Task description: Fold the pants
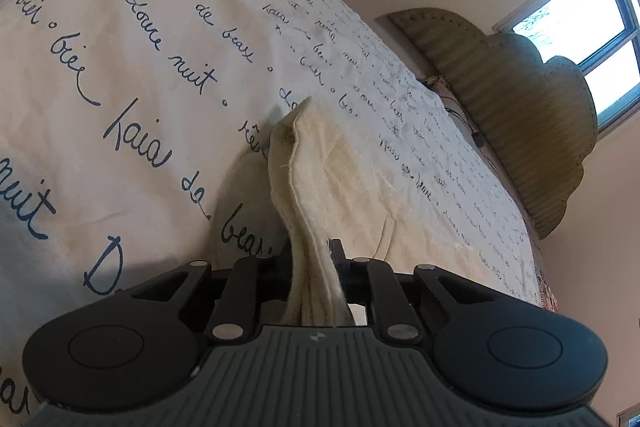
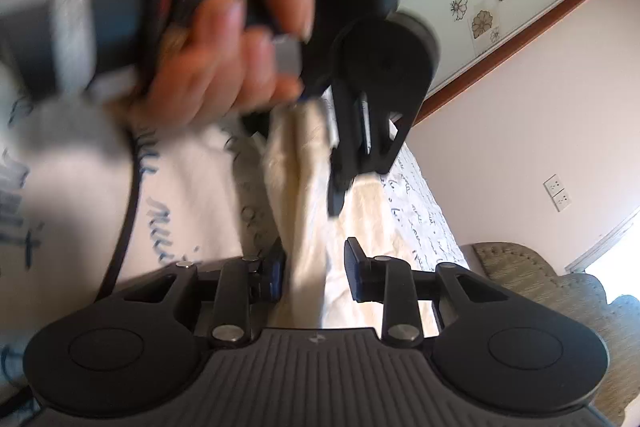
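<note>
The cream pants (image 1: 316, 187) lie on the bed (image 1: 120, 67), one hemmed edge lifted. The left gripper (image 1: 314, 259) has its fingers clamped on that bunched edge. The right gripper (image 2: 314, 267) has fingers apart around a fold of the cloth, seemingly not pressing yet, though blur hides detail. Lifting now risks a one-sided pull, or snagging the bedsheet underneath.

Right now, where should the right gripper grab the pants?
Grab the raised fold of the pants, just this side of where the left gripper pinches it. That ridge stands up off the bed and already runs between the right gripper fingers, so closing straight onto its two sides probably works best.
</note>
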Action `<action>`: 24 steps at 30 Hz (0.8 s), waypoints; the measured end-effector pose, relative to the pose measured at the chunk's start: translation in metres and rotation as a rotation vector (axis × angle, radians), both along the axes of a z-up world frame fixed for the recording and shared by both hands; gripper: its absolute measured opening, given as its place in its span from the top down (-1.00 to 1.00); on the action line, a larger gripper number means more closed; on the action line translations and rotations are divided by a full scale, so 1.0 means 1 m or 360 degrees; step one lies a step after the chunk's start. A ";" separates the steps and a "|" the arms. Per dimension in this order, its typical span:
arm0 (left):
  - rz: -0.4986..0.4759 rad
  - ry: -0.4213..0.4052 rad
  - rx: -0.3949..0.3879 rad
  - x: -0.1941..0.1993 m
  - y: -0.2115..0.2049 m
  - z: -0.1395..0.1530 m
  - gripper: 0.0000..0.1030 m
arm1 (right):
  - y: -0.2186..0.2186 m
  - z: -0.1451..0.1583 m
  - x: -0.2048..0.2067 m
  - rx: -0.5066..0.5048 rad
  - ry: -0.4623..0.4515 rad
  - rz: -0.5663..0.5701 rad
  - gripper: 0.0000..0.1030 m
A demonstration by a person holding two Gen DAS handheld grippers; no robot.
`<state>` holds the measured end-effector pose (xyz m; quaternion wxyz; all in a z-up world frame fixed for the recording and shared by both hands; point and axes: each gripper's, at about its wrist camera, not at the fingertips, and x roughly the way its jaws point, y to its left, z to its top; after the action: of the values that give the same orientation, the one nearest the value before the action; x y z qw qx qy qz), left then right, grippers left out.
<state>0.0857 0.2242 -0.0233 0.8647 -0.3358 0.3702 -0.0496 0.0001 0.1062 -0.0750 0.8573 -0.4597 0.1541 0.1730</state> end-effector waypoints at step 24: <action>-0.0335 -0.0673 0.0426 -0.048 -0.201 0.155 0.75 | -0.157 0.094 -0.075 0.0890 -0.0284 -0.0269 0.76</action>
<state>0.0376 0.0236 0.1316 0.9496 -0.1604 0.2175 -0.1587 -0.0749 -0.0513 0.0195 0.9722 -0.2046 0.0622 0.0957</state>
